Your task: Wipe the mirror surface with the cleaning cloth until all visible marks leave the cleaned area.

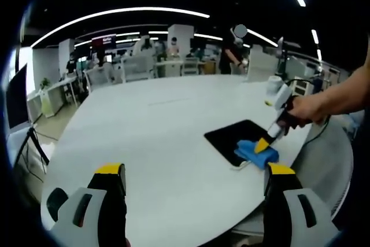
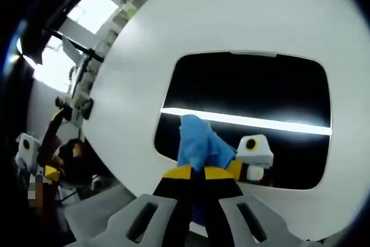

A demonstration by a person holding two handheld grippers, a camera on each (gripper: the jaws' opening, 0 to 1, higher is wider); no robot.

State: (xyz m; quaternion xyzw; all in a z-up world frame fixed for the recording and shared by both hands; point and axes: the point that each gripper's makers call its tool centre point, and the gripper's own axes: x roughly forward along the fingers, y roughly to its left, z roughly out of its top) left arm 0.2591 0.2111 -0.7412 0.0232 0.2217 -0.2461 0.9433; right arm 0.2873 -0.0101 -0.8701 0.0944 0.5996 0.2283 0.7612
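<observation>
The mirror point(image 2: 254, 91) is a dark rounded rectangle lying flat on the white round table point(image 2: 133, 73); it reflects a bright ceiling light strip. A blue cleaning cloth point(image 2: 198, 140) rests on the mirror's near edge, and my right gripper point(image 2: 199, 173) is shut on it. In the left gripper view the mirror point(image 1: 231, 137) lies at the table's right side with the blue cloth point(image 1: 257, 153) on its near corner, held by the right gripper point(image 1: 265, 144) in a person's hand. My left gripper point(image 1: 195, 173) is open above the bare table point(image 1: 144, 131), holding nothing.
An open office lies beyond the table with desks, chairs and several people point(image 1: 234, 50) standing far off. A monitor point(image 1: 16, 99) stands at the left edge. A cable point(image 1: 315, 134) runs off the table's right edge.
</observation>
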